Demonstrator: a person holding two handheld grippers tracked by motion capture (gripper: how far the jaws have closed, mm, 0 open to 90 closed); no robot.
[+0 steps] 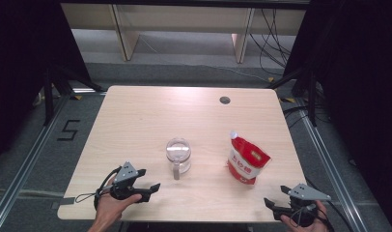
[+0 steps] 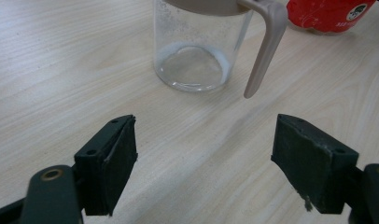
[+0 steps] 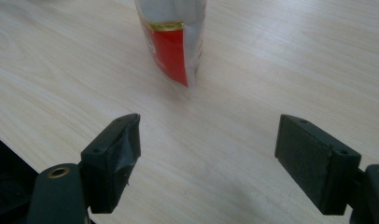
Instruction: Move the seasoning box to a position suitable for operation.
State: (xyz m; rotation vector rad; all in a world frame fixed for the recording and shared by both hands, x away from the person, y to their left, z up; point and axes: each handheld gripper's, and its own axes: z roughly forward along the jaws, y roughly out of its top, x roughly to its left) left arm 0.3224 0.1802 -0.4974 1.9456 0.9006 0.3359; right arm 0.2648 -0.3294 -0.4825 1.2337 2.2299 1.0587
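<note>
A clear glass jug (image 1: 178, 153) with a beige handle stands near the middle of the wooden table (image 1: 136, 121). To its right stands a red and white pouch (image 1: 245, 162), upright with its spout at the top. My left gripper (image 1: 148, 180) rests at the front left, open and empty, its jaws pointing at the jug (image 2: 197, 51). At the front right corner my right gripper (image 1: 277, 195) is open too, facing the pouch (image 3: 172, 42) with bare table between its jaws.
A round cable hole (image 1: 225, 100) sits at the table's back right. Dark stands and cables flank the table on both sides, and the table's front edge (image 3: 19, 154) lies close under the right gripper.
</note>
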